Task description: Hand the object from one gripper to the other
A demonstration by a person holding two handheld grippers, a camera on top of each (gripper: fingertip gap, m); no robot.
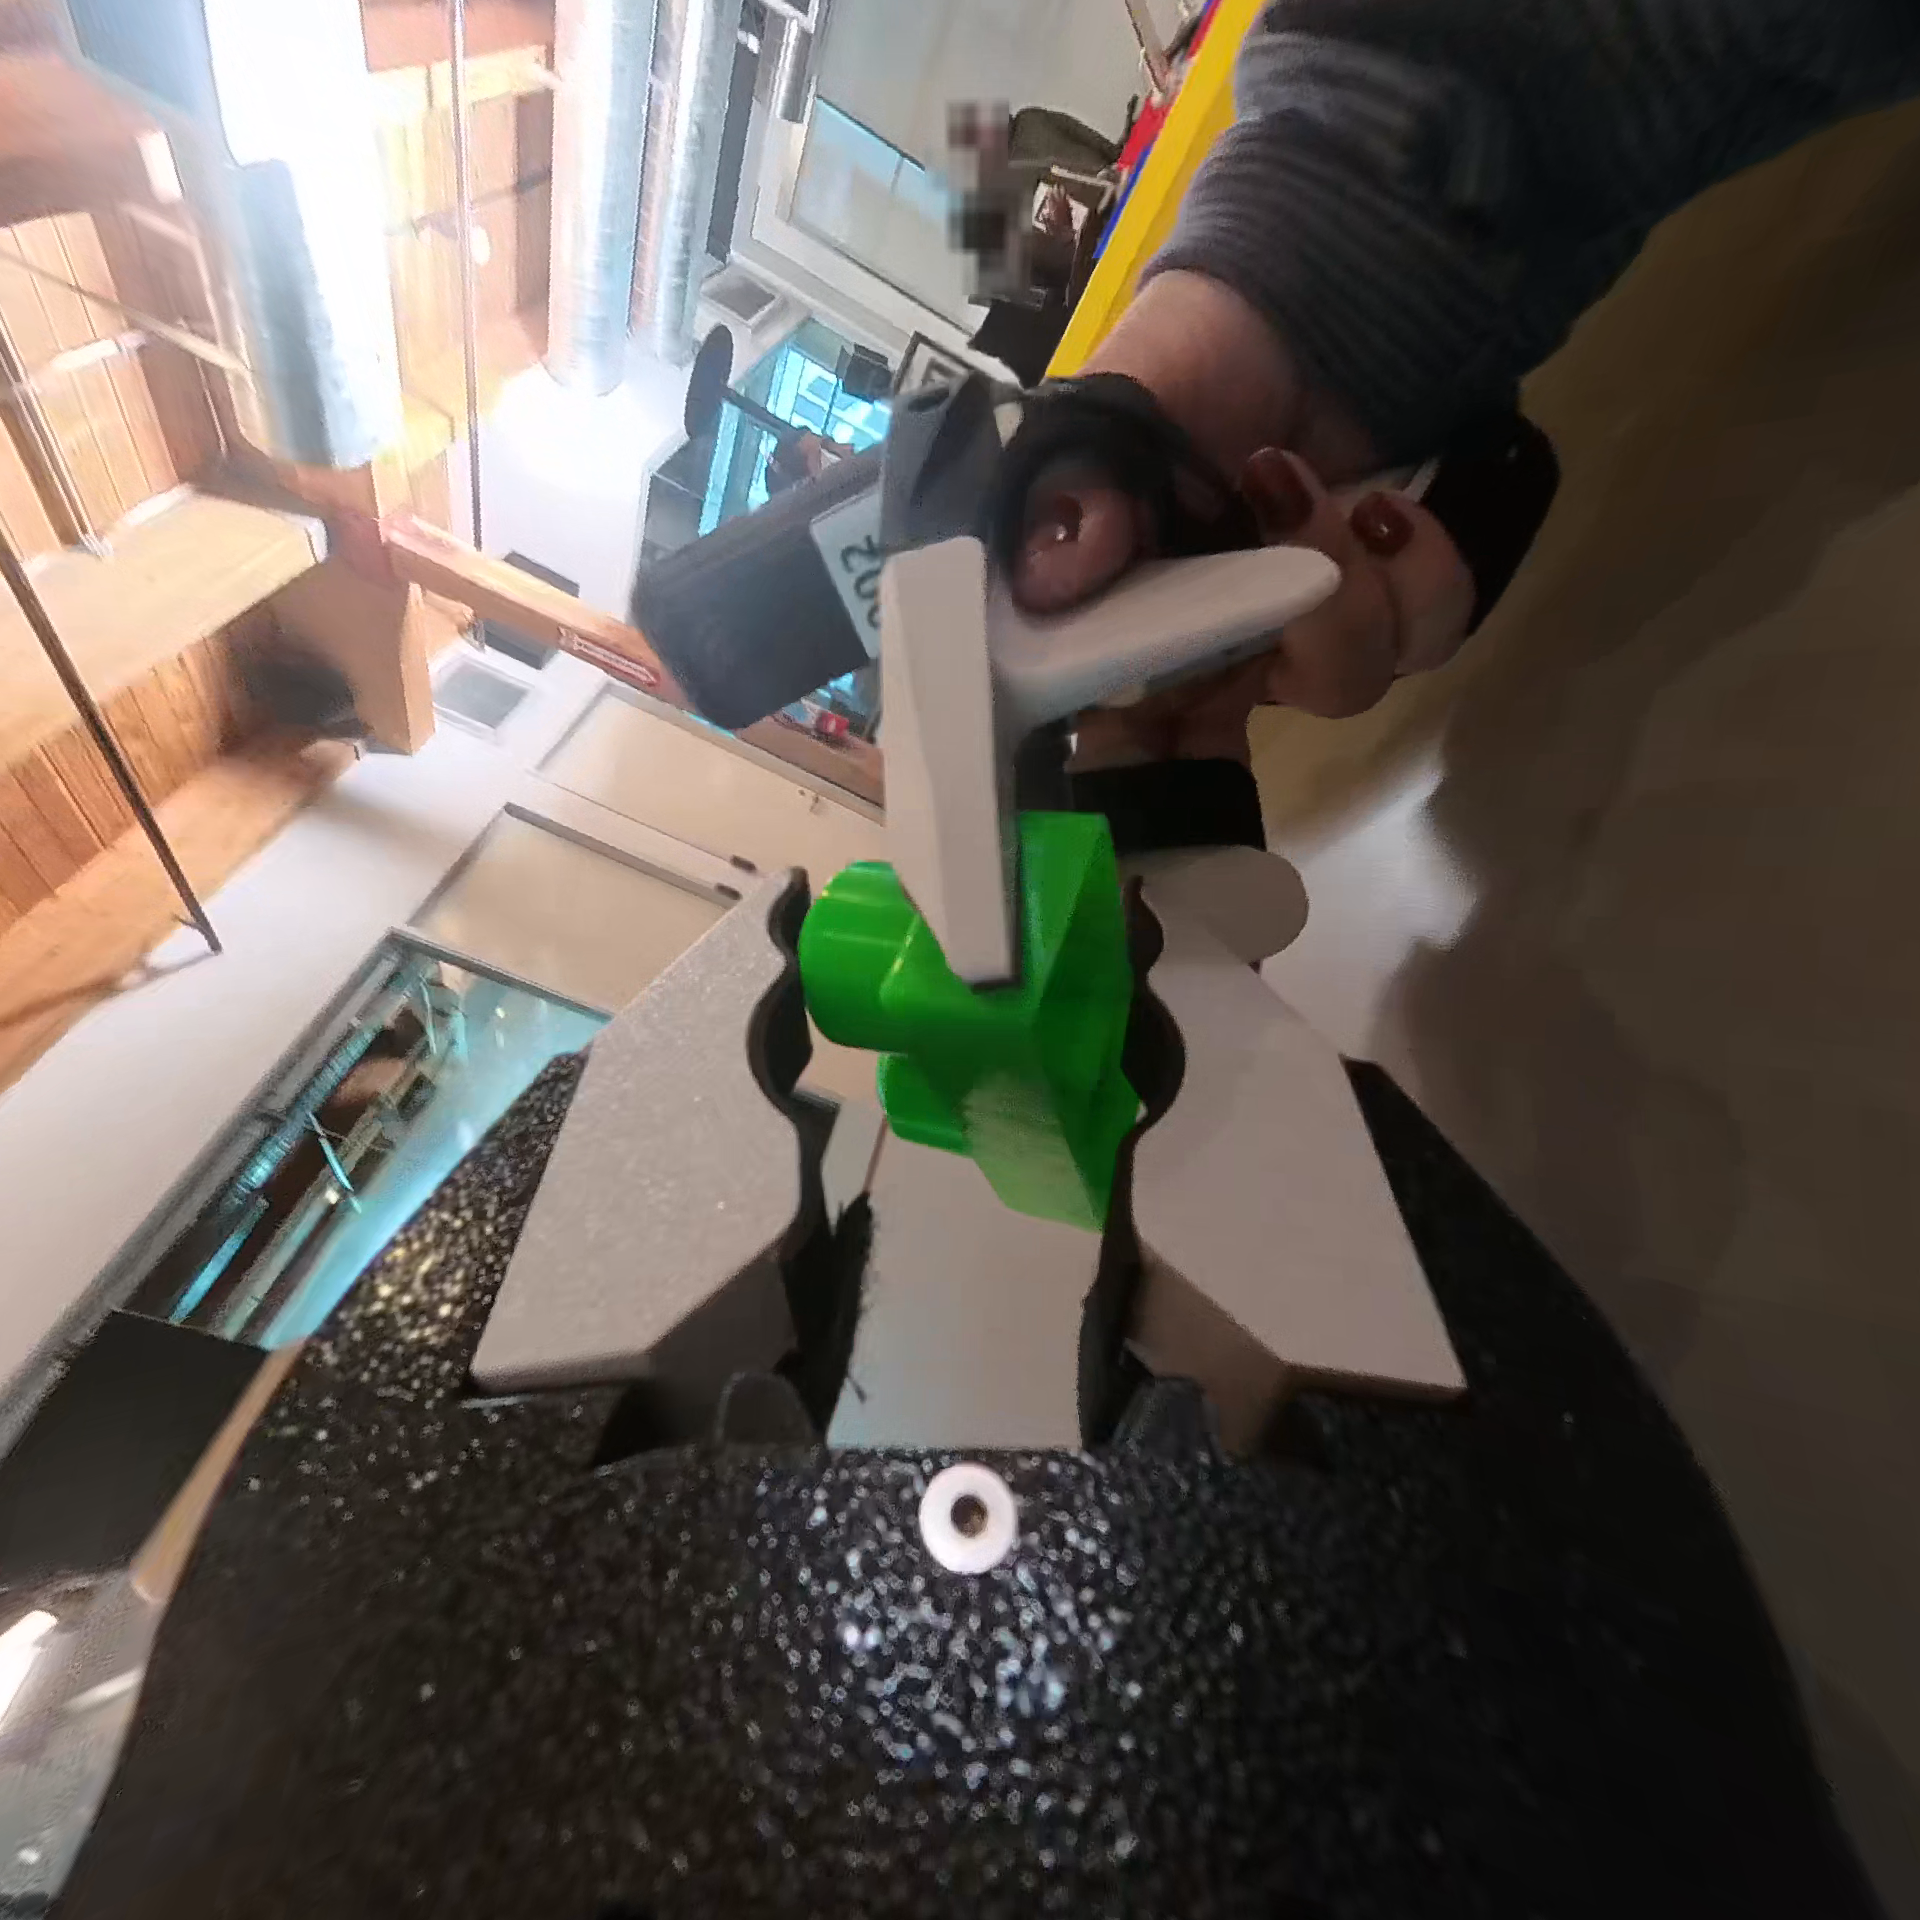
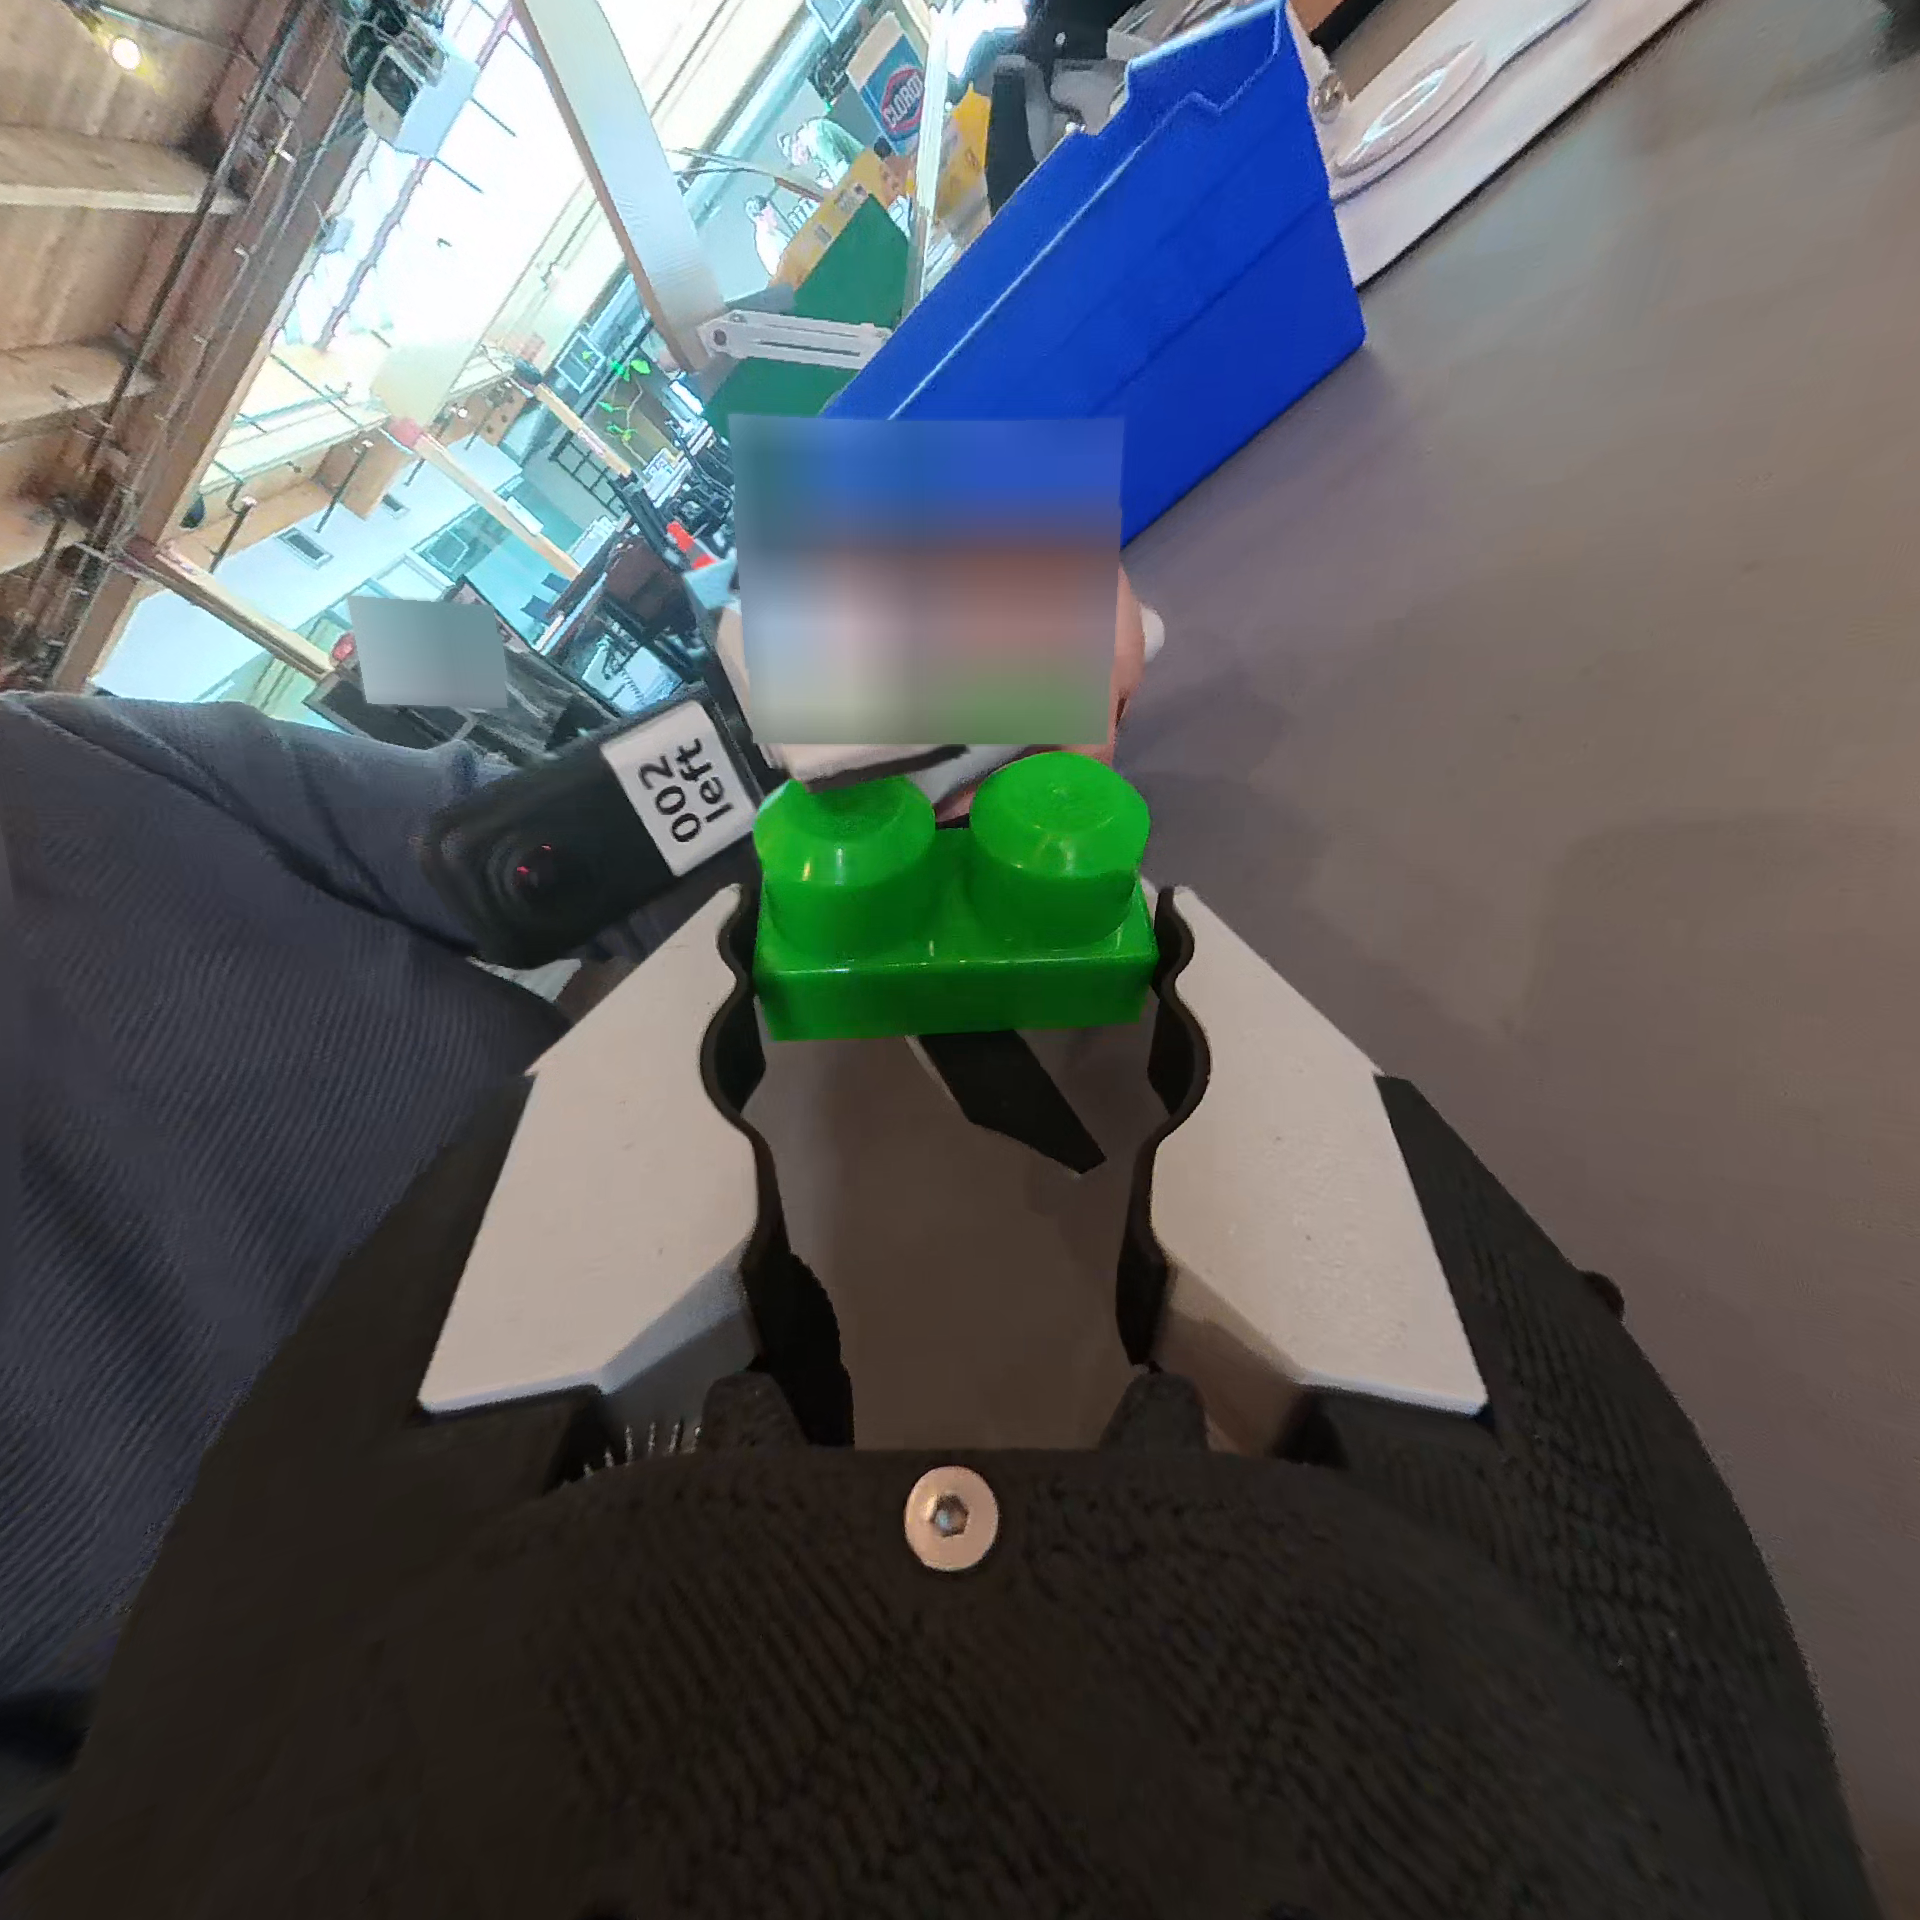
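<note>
Brick: we see the green brick (image 2: pixel 954 925) with two round studs pinched at its short ends by the right gripper (image 2: pixel 954 966), tips touching both sides.
Left view only: the left gripper (image 1: pixel 961 997) surrounds the green brick (image 1: pixel 997 1039); its right finger (image 1: pixel 1247 1132) touches the brick, while the left finger (image 1: pixel 675 1101) seems just apart, so we cannot tell if it grips.
Obstruction: one grey finger of the right gripper (image 1: pixel 951 821) crosses in front of the brick.
Right view only: a blue bin (image 2: pixel 1143 312) stands on the grey table (image 2: pixel 1558 831), well apart.
Person: a hand (image 1: pixel 1299 540) with dark sleeve (image 1: pixel 1455 208) holds the right gripper.
</note>
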